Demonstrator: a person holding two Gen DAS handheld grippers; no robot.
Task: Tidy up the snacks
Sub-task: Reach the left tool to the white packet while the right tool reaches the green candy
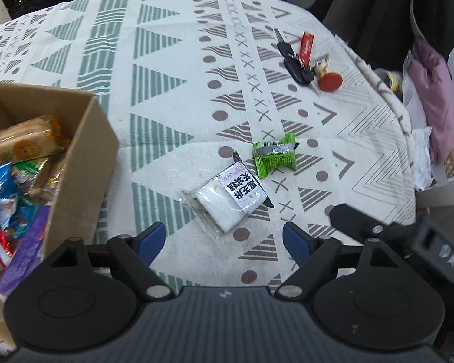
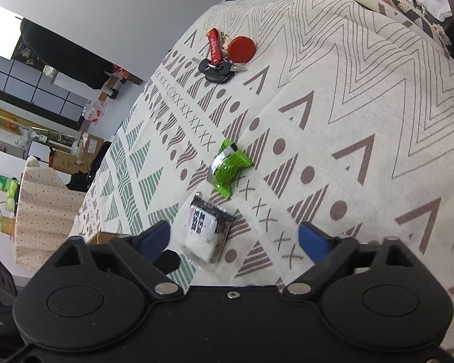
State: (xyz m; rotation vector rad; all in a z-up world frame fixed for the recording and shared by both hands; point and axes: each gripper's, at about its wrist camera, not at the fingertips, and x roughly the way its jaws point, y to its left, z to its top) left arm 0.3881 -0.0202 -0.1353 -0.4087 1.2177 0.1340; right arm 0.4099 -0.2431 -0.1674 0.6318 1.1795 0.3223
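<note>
Meanwhile, on a counter (image 1: pixel 172 69) draped in a patterned cloth, two snacks lie loose: a white rice-cake packet (image 1: pixel 227 202) and, just beside it at 1 o'clock, a crumpled green wrapper (image 1: pixel 274 158). At 9 o'clock in the left wrist view stands a cardboard box (image 1: pixel 84 163) already filled with assorted packets. Both the left gripper (image 1: pixel 224 239) and the right gripper (image 2: pixel 234 239) hover with jaws spread wide, holding nothing, the white packet near their fingertips. A bunch of keys (image 1: pixel 299 60) with a red tag rests well apart at 1 o'clock
</note>
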